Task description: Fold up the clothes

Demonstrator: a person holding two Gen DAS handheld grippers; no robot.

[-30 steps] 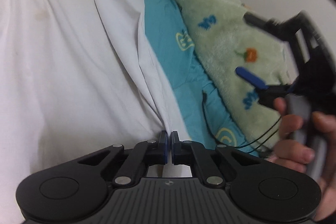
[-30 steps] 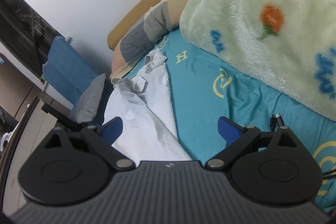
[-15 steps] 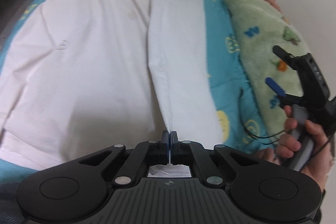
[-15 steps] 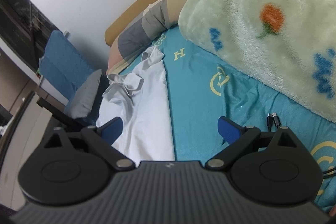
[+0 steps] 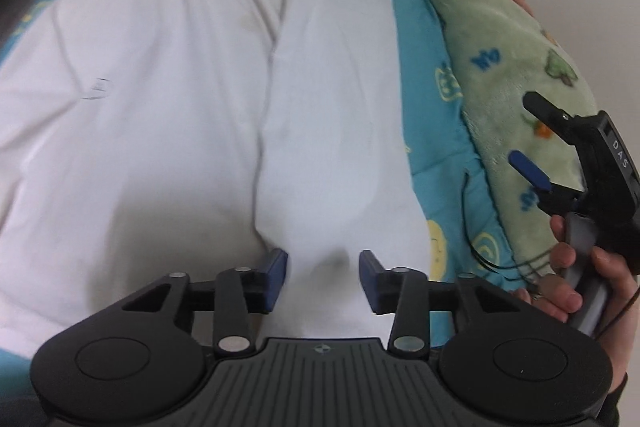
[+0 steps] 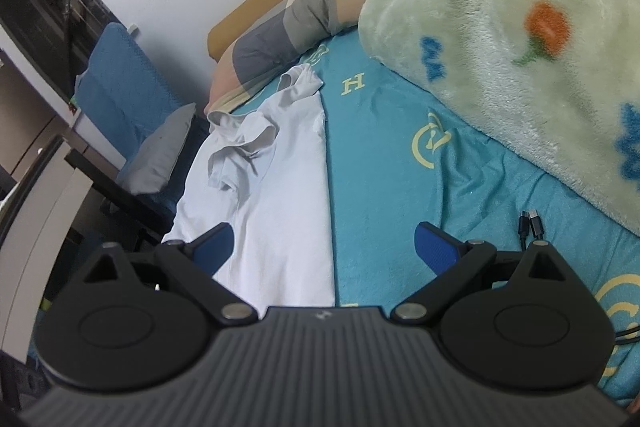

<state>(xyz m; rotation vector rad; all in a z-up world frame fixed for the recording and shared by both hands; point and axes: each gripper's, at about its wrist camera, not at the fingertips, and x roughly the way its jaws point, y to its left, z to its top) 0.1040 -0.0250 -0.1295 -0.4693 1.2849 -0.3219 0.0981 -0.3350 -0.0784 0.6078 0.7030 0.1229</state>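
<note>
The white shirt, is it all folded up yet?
Not yet. One side of the white shirt already lies folded over its middle. Both the left gripper and the right gripper are open, holding nothing. The other side and the bottom are unfolded.

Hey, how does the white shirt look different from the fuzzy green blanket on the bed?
The white shirt is plain, smooth cloth spread flat over the teal bedsheet, one side folded inward; the fuzzy green blanket is thick, plush and bunched in a heap along the bed's edge. The shirt has no print, while the blanket carries blue and orange motifs. Both lie on the same sheet, and neither is gripped: the left gripper and right gripper have their fingers apart.
</note>
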